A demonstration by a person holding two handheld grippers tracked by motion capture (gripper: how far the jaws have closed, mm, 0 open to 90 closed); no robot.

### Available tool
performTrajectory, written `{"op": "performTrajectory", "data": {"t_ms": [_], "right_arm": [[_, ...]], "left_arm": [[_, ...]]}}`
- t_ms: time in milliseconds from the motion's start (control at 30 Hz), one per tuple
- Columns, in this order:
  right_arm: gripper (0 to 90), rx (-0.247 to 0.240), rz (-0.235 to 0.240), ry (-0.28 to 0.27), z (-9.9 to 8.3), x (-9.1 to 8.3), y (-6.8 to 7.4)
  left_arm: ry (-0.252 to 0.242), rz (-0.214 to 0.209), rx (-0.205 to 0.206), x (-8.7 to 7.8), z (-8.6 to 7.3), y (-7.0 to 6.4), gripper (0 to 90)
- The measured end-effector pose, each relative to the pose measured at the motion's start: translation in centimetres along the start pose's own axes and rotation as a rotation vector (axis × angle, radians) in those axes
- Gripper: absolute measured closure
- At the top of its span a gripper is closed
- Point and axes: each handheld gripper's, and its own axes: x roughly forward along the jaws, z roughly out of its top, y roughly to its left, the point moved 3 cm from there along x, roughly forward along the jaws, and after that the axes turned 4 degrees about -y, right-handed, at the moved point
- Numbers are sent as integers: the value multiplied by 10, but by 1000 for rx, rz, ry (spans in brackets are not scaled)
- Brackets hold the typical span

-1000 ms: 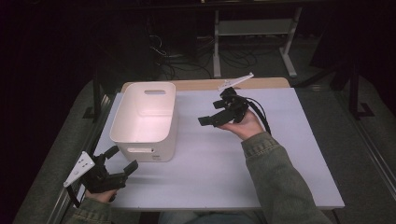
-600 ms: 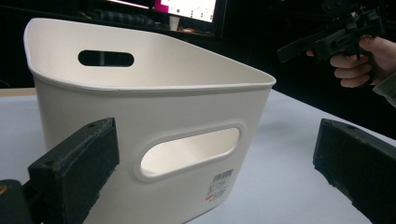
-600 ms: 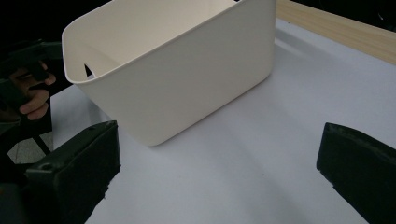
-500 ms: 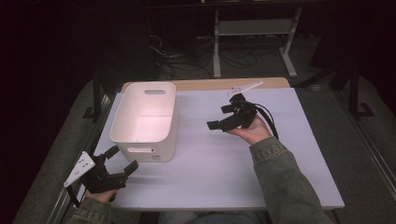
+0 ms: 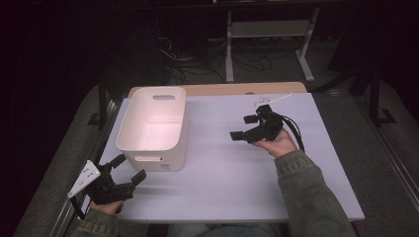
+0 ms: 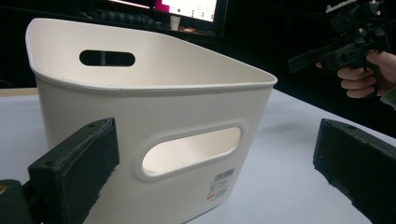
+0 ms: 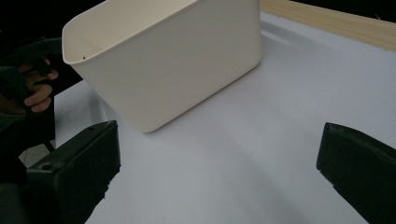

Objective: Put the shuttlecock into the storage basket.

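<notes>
**White bin stood on the table's left half, both grippers wide apart and holding nothing**

The white plastic bin (image 5: 154,126) sat upright on the left half of the pale table (image 5: 232,173), its open top showing a bare inside. A slot handle was cut into each short wall. On the near wall, below and to the right of the handle slot, a small sticker (image 6: 222,182) carried a barcode and a few lines of print too small to read; no brand could be made out.

The left gripper (image 5: 127,169) was held at the table's near left corner, just short of the bin's near wall and apart from it. Its jaws stood well apart, empty, with the bin's near wall framed between them in the left gripper view. A grey three-cornered plate (image 5: 84,178) sat on top of it.

The right gripper (image 5: 245,127) was held above the table to the right of the bin, well clear of it, jaws likewise spread and empty, pointed toward the bin's long side. A black cable (image 5: 295,132) looped from it past the person's hand.

Along the far edge a strip of bare wood (image 5: 222,89) showed beyond the pale sheet. Behind the table, in the dark, stood a metal rack (image 5: 269,29) and a tangle of floor cables (image 5: 183,59). A lit screen (image 6: 187,7) glowed past the bin in the left gripper view. Nothing lay between either gripper and the bin.
</notes>
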Motion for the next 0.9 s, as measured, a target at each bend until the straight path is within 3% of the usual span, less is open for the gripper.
{"op": "performTrajectory", "data": {"t_ms": [600, 900], "right_arm": [[0, 15, -34, -40, -25, -22, -13], [0, 20, -48, -47, -33, -29, -11]], "left_arm": [[-1, -1, 1, 0, 0, 0, 0], [4, -2, 6, 0, 0, 0, 0]]}}
